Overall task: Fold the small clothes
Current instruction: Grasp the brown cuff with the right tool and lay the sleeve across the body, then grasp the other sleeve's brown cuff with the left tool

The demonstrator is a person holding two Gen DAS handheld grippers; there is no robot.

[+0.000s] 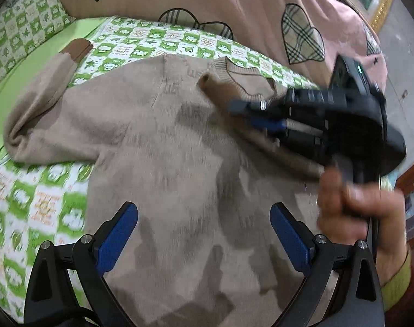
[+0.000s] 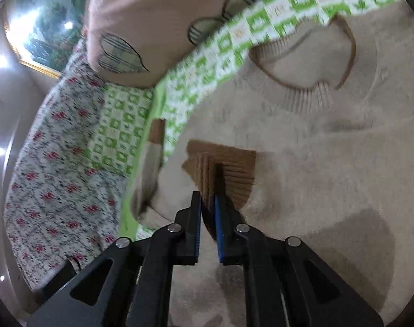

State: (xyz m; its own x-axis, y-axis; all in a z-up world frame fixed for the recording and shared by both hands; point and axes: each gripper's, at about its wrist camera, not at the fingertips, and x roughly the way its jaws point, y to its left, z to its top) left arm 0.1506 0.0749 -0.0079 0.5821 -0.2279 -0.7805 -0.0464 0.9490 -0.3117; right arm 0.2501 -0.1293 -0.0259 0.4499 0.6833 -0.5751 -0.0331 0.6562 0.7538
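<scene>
Between right claw (image 2: 208, 204) pads: brown sleeve cuff (image 2: 223, 170), over sweater (image 1: 166, 150).

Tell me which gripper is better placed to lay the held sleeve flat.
Right. The right gripper is pinching the brown cuff over the sweater; the left gripper is open, holding nothing.

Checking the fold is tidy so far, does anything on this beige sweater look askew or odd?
Nothing damaged. The beige knit sweater has one brown-cuffed sleeve folded across its chest, pinched in the right hand-held gripper, while the other sleeve lies splayed outward, bunched at the shoulder.
</scene>
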